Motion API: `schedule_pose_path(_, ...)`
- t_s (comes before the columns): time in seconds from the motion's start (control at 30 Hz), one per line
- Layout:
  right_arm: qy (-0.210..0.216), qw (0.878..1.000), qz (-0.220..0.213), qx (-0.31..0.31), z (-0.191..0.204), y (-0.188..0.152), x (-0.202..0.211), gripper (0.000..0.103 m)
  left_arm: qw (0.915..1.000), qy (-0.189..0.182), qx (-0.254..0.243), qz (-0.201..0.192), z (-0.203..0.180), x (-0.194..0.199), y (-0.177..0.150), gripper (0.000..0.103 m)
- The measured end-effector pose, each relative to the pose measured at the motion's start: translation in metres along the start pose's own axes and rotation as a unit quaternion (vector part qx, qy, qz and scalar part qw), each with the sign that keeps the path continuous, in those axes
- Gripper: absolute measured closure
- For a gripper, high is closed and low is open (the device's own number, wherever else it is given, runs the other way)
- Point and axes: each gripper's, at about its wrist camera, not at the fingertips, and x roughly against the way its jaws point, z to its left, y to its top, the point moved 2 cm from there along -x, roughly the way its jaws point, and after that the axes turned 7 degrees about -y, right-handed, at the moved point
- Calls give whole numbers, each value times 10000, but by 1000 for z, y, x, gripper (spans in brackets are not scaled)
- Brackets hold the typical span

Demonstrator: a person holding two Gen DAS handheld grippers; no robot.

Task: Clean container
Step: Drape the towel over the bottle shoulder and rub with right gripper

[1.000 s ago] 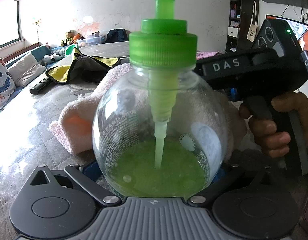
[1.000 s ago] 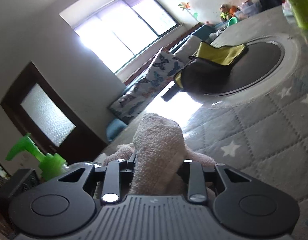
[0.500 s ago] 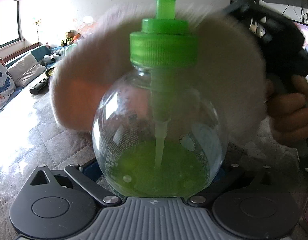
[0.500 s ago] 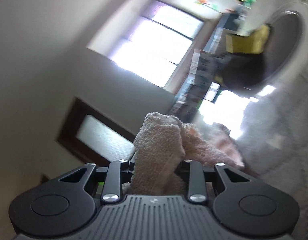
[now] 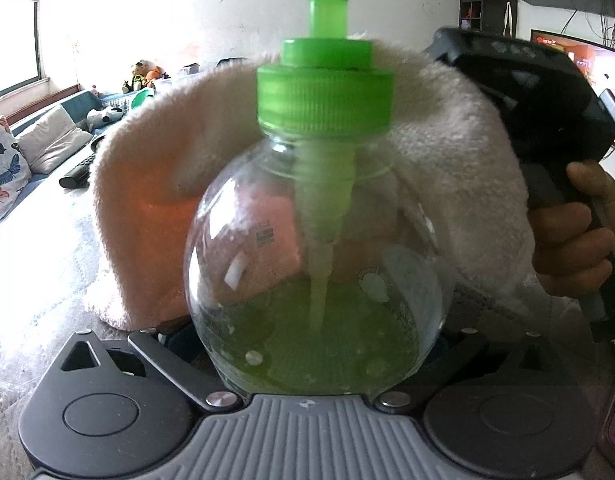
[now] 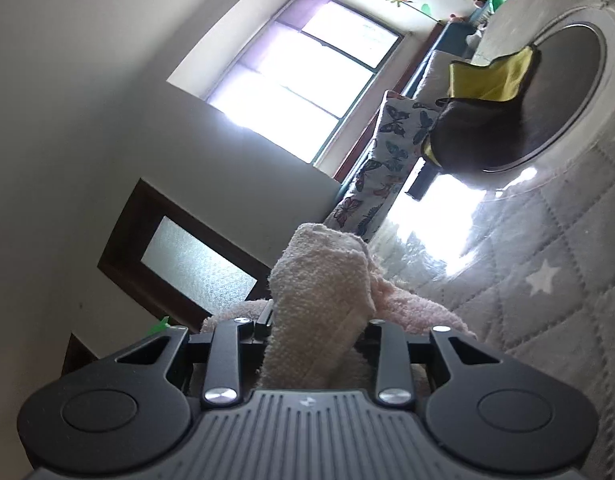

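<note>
Now left hand-held gripper (image 5: 319, 360) clamped on round clear soap dispenser bottle (image 5: 319, 240), upright, near centre, green liquid low inside. Right hand-held gripper (image 6: 319, 344) clamped on pink towel (image 6: 323, 300); towel draped behind bottle's far side under green pump cap (image 5: 325, 92). Advice: keep bottle steady, press towel firm, sweep around glass, avoid pump. Quilted surface (image 6: 547, 280) below.
</note>
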Motion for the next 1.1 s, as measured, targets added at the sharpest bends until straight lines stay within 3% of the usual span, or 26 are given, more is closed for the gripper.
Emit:
schedule_pose_path(0.47, -1116, 9929, 53, 398, -1, -5, -13, 73, 10000, -2, 2, -1, 2, 1, 0, 0)
schedule_pose_path(0.6, -1283, 9895, 151, 647, 4, -11, -15, 73, 10000, -3, 4, -3, 3, 1, 0, 0)
schedule_pose_path(0.97, -1530, 9866, 260, 511, 10, -18, -1, 75, 10000, 49, -20, 15, -1, 0, -1, 0)
schedule_pose_path(1.1, -1766, 9814, 306, 693, 19, -21, 4, 75, 9996, 256, 121, 59, -5, 0, 0, 0)
